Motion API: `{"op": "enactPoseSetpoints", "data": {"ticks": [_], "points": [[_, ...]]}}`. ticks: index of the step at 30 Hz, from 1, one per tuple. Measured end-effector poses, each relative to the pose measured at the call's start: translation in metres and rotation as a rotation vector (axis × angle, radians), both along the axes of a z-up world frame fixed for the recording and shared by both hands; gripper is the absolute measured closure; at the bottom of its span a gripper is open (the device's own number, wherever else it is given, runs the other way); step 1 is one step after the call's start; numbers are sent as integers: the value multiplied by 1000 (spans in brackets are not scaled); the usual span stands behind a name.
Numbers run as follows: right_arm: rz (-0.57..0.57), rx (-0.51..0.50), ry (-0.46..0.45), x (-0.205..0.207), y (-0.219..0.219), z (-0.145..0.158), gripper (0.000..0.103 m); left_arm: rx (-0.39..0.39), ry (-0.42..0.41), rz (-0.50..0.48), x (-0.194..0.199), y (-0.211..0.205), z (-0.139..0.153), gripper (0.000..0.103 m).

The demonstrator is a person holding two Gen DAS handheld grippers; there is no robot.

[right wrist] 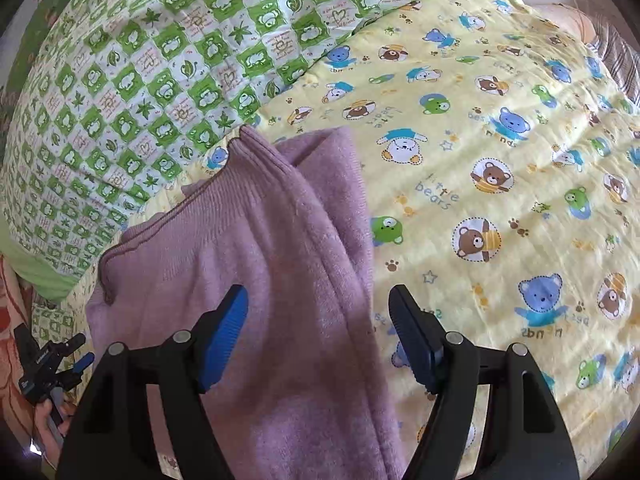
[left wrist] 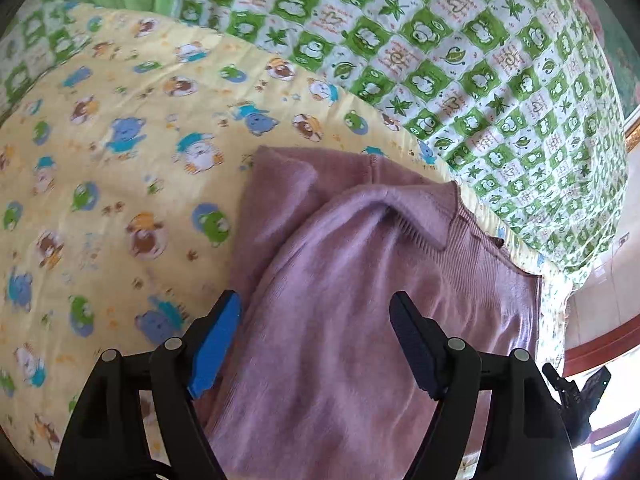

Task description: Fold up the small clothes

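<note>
A bed's yellow bear-print quilt (right wrist: pixel 500 168) carries a mauve knit sweater (right wrist: pixel 248 248), beside a green-checked quilt (right wrist: pixel 132 72).

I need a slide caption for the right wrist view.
Open right gripper above a folded mauve knit garment on a yellow bear-print quilt.

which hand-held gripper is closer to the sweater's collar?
Left. The left hand-held gripper hangs open over the purple sweater just below its collar; the right hand-held gripper is open over the hem end.
</note>
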State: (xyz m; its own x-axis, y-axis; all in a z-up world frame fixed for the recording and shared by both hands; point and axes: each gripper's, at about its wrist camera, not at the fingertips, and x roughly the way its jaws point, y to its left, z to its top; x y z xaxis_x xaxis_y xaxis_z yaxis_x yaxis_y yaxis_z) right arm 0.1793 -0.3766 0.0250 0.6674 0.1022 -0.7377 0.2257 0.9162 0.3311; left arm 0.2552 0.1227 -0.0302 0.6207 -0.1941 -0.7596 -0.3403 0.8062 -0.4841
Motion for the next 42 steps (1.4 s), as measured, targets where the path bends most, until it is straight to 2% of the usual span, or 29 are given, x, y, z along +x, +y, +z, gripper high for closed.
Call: {"op": "enactPoseSetpoints", "data": {"ticks": [7,11,14,18,23,27,31,33,37,41,42], "points": [[99,30,-48,-28,32,16,29,-57,71,93,-65,8,-20,24],[243,80,-31,-21,73,7,29,-124,133,102,-93,5,-44,24],[360,102,-31,-4,112,5,29,-204,155,104,-104,-1,-58,23],[510,179,-13,28,165,-2,29,-207,144,98,-106,-9,-59,22],[674,261,21,77,230,-11,29,-246,136,127,-103,-7,-59,21],[750,289,55,114,271,-22,29,-268,135,155,-99,-5,-61,20],[778,295,59,148,305,-30,29,-277,133,178,-97,-6,-60,18],[745,312,-6,159,306,-20,29,-284,131,188,-95,-7,-60,18],[667,374,-143,161,290,11,22,-304,112,203,-89,-11,-61,18],[653,351,-134,149,270,24,22,-275,86,215,-79,-12,-59,22],[642,345,-121,143,261,24,22,-268,77,217,-76,-11,-58,30]]}}
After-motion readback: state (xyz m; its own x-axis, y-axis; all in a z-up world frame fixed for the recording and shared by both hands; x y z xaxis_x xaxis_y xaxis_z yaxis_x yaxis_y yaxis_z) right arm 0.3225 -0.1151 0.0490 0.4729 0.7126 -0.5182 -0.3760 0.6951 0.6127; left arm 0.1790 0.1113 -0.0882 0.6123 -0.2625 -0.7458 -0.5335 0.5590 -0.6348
